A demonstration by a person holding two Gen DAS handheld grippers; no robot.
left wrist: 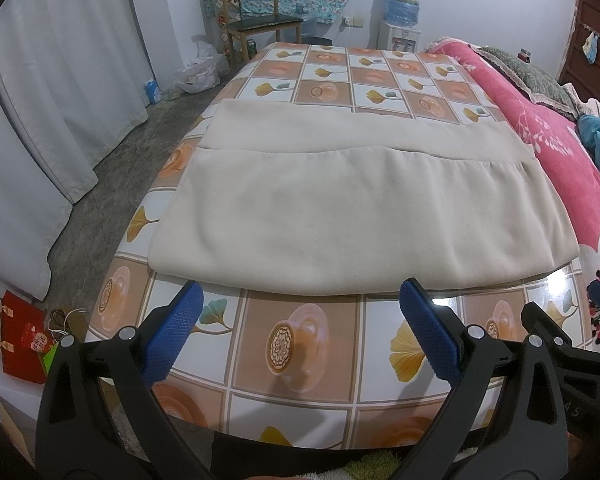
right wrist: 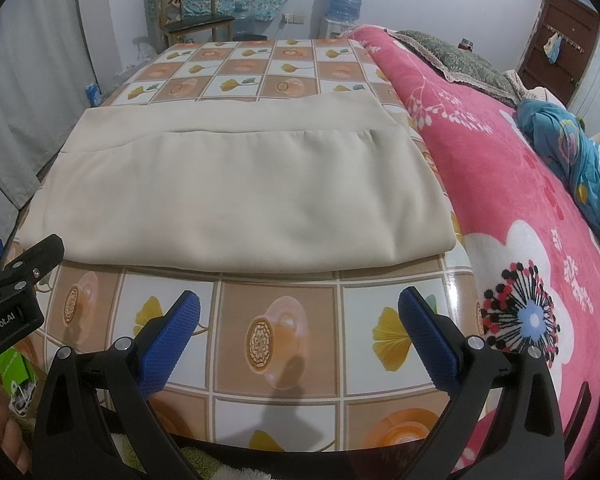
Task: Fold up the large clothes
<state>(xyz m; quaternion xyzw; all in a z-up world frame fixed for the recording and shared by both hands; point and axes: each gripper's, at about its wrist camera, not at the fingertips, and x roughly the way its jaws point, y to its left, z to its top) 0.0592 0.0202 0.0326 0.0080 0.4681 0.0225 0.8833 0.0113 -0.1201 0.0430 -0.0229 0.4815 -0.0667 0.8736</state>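
While the beige garment [left wrist: 352,204] lies flat on the patterned table [left wrist: 300,344], already doubled over on itself with one layer's edge running across its far third, we hold both grippers back from its near folded edge, neither touching cloth. Our left gripper [left wrist: 300,324] hangs over bare tablecloth just short of that edge, its blue fingers [left wrist: 176,332] spread wide with nothing between them; our right gripper [right wrist: 300,324] sits the same way beside it, jaws apart and empty, closer to the pink floral blanket [right wrist: 520,200] that borders the table on the right. In the right wrist view the black frame of the left gripper shows at the left margin, so the two tools are side by side at the table's near end. We judge the work to be between folds: the garment is a tidy rectangle but wide from left to right (it nearly spans the table), and another fold looks due. The next move, as we read it, calls for each gripper to go to a corner of one side, pinch through all layers at once, and carry that side across without dragging the lower layer askew. The smooth tablecloth may let the whole bundle slide, so a lift before the carry seems wise. A wooden chair [left wrist: 256,12] and a water dispenser [left wrist: 402,20] stand by the far wall.
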